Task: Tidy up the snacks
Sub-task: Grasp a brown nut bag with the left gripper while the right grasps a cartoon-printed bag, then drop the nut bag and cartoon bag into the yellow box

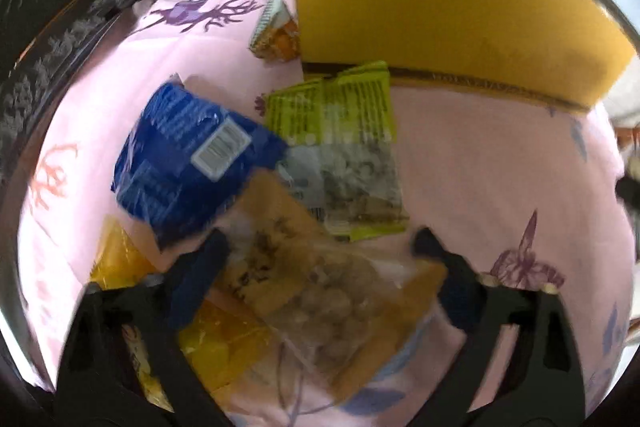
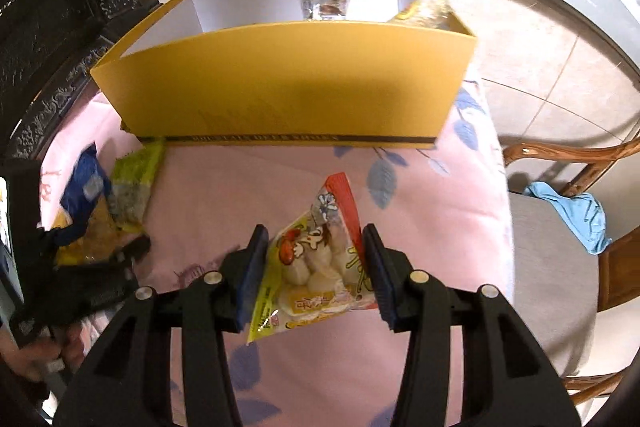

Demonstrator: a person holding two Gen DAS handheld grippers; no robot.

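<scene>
Pink patterned surface (image 2: 304, 179) carrying yellow box (image 2: 288, 87), right hand-held gripper (image 2: 316, 259) clamped on sweets packet (image 2: 316, 263) near box, left hand-held gripper (image 1: 320, 247) apart over tan snack bag (image 1: 312, 279), blue packet (image 1: 188, 159) and green packet (image 1: 340, 131) beside it

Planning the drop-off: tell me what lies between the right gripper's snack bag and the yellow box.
Only bare pink cloth lies between the snack bag in the right gripper and the yellow box, in the right wrist view.
</scene>
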